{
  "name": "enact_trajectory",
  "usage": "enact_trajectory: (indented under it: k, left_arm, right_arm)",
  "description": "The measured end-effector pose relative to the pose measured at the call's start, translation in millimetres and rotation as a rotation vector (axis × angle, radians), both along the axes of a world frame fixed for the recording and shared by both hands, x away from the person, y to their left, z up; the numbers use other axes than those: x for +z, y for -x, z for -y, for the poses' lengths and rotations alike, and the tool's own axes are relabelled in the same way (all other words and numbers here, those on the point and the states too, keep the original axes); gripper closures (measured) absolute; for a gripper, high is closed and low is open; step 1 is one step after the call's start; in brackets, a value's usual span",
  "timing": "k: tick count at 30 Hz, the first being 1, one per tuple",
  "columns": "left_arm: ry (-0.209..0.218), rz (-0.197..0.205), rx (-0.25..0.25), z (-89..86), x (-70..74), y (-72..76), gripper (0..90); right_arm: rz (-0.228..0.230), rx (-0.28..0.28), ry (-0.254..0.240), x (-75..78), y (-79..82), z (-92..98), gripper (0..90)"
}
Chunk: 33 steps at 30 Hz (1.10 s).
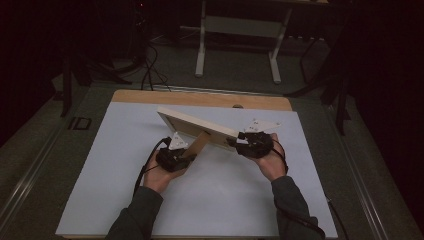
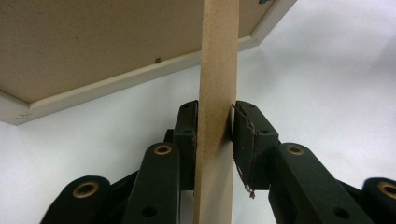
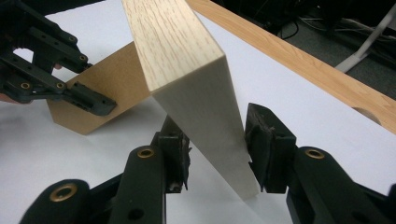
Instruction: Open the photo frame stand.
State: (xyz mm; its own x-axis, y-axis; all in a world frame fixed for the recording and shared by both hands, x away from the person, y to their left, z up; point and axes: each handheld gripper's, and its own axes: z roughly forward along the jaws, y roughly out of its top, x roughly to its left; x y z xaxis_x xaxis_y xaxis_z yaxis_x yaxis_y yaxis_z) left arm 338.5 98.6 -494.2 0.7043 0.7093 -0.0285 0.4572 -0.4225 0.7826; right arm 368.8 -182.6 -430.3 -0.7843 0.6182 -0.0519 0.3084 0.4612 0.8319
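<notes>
Gripping the brown stand leg (image 2: 215,107) of a picture frame (image 1: 197,125), the left gripper (image 1: 181,156) sits left of the table's middle, on the white sheet (image 1: 220,200) that covers the table; in the left gripper view its two black jaws press on the flat faces of the leg, which runs up between them to the frame's brown backing. The frame itself stands tilted across the middle of the sheet, closer to the far wooden edge (image 1: 200,97) of the table than to the near one, its long light-wood rim running from far left to near right. At its right end the right gripper (image 1: 239,141) straddles the frame's corner (image 3: 205,135): the jaws flank the pale rim, with a narrow gap showing on each side, so they stand spread rather than pinching.
</notes>
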Motion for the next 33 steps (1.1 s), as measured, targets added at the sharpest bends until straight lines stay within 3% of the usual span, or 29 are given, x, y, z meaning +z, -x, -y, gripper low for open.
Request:
enact_trajectory:
  k: [20,33]
  left_arm:
    - [-0.007,-0.002,-0.005,-1.1,-2.7,2.7,71.2]
    - [0.062,-0.004,-0.006,-11.9,-0.7,3.6,64.3]
  right_arm:
    - [0.011,0.002,-0.008,-3.3,4.7,-0.5,59.6]
    - [0.0,-0.002,-0.031,-4.6,4.7,2.6,56.8]
